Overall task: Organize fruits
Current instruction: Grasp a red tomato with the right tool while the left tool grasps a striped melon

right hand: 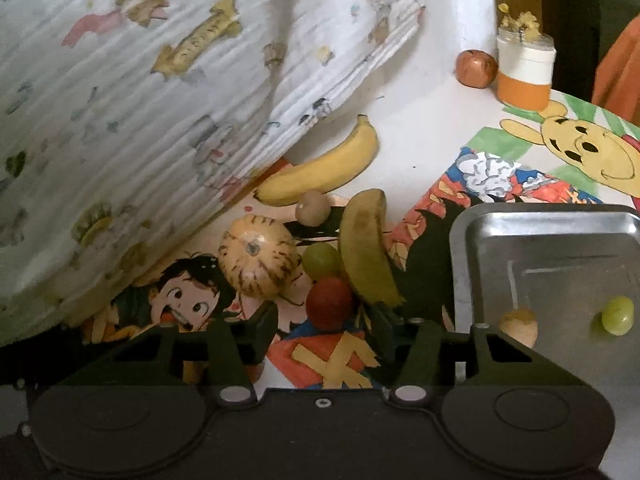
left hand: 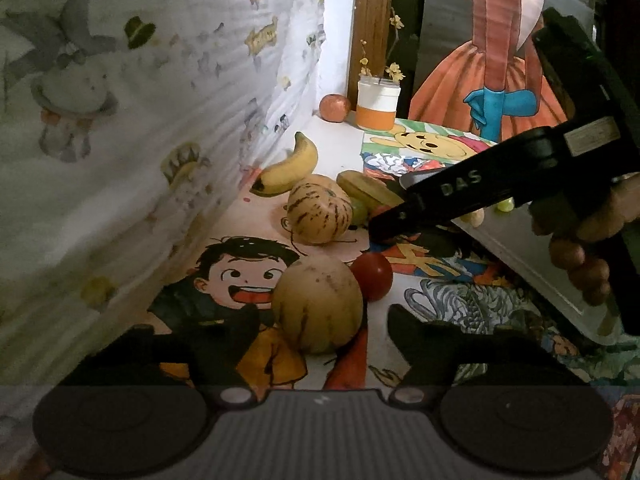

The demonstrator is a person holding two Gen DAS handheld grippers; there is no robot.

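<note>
Nearest, the left gripper (left hand: 320,332) brackets a pale striped melon (left hand: 318,304), pads not pressing. Right gripper (right hand: 326,320) straddles a red tomato (right hand: 330,302). Only a green grape (right hand: 618,315) and a small tan fruit (right hand: 518,326) lie in the steel tray (right hand: 464,240); most fruit remains on the table.

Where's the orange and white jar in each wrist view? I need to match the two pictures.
Left wrist: the orange and white jar stands at upper centre, against the wooden post, with yellow flowers in it.
Right wrist: the jar is at upper right, near the table's back edge.
Shared landmark: the reddish apple just left of it.
</note>
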